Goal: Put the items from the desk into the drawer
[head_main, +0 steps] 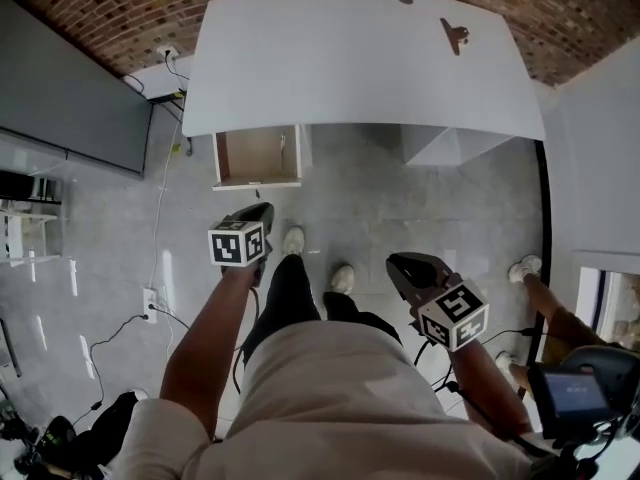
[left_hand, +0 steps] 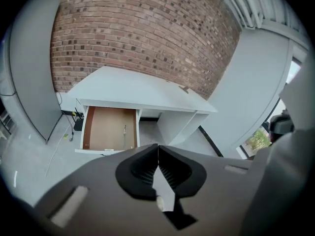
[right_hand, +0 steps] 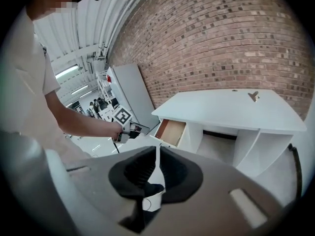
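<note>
Head view: left claw (head_main: pixel 256 211) and right claw (head_main: pixel 404 265) hang well short of the bench (head_main: pixel 330 78). The clip (head_main: pixel 455 35) lies toward its far right corner, and the drawer (head_main: pixel 257 156) stands open.

Left gripper view: jaws together, empty.

Right gripper view: jaws together, empty.

Risk: a claw that arrives unopened likely shoves the clip off the bench.

The item (left_hand: pixel 124 131) inside the drawer (left_hand: pixel 101 127) is indistinct.

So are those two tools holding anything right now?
No, nothing is held. The left tool and the right tool are both shut and empty.
</note>
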